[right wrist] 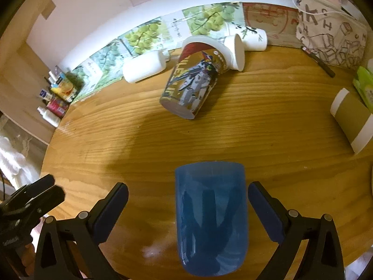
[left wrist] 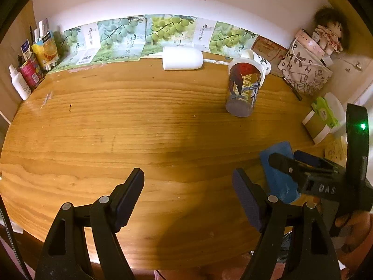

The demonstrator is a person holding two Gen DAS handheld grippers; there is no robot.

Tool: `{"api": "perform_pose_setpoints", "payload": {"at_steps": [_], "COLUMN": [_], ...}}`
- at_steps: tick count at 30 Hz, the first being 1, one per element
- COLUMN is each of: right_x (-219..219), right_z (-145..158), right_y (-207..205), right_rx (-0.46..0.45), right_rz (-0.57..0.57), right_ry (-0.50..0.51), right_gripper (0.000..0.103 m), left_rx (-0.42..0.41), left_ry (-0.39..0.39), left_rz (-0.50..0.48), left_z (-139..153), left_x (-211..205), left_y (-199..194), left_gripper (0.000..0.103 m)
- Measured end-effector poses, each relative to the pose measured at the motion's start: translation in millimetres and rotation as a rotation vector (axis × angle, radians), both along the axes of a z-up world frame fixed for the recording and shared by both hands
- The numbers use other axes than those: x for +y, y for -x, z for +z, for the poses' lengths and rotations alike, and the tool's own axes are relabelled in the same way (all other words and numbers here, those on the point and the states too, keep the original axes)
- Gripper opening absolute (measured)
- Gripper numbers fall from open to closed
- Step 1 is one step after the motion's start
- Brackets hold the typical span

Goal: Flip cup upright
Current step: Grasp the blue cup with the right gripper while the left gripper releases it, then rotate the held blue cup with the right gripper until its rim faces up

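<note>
The blue cup (right wrist: 211,219) lies on its side on the table (right wrist: 268,126), long axis running straight out between the right gripper (right wrist: 188,206)'s spread, empty jaws; the left gripper (left wrist: 188,196), also spread and empty, sits farther off.

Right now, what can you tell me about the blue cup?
The blue cup is plain, smooth and glossy, probably plastic, with no handle showing. It lies on its side on the wooden table, rounded bottom nearest the camera. It sits between the open fingers of the right claw, which don't touch it. Nothing else touches it.
</note>
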State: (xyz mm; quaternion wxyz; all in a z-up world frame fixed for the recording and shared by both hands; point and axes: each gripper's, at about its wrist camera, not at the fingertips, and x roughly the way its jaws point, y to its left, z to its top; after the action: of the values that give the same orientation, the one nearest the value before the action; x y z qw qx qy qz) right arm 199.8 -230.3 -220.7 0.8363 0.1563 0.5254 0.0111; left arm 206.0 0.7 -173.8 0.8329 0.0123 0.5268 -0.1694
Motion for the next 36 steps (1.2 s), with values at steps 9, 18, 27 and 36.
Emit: {"api": "perform_pose_setpoints", "payload": {"at_steps": [9,18,27,36], "right_x": [10.5,28.5,35.9,38.1], "right_z": [-14.6,-26.5,-35.9,-37.5], "right_y": [-4.5,-10.1,-15.2,-15.6], "right_rx": [0.047,0.077,0.107,0.116], "right_rz": [-0.03,-0.037,-0.06,-0.104], "right_ry": [0.073,0.128,0.185,0.209], "right_gripper": [0.103,0.103,0.084,0.078], "left_rx": [-0.024,-0.02,-0.039,-0.054], "left_ry": [-0.029,-0.016,-0.03,-0.048], "left_rz": [-0.088,-0.161,-0.248,-0.312], "left_z": [1.7,0.9,0.7,0.1], "left_x": [4.1,12.7,17.5,20.7], "left_y": [-1.8,-8.9,-14.7,-17.5], "left_gripper": [0.081,0.081,0.081,0.081]}}
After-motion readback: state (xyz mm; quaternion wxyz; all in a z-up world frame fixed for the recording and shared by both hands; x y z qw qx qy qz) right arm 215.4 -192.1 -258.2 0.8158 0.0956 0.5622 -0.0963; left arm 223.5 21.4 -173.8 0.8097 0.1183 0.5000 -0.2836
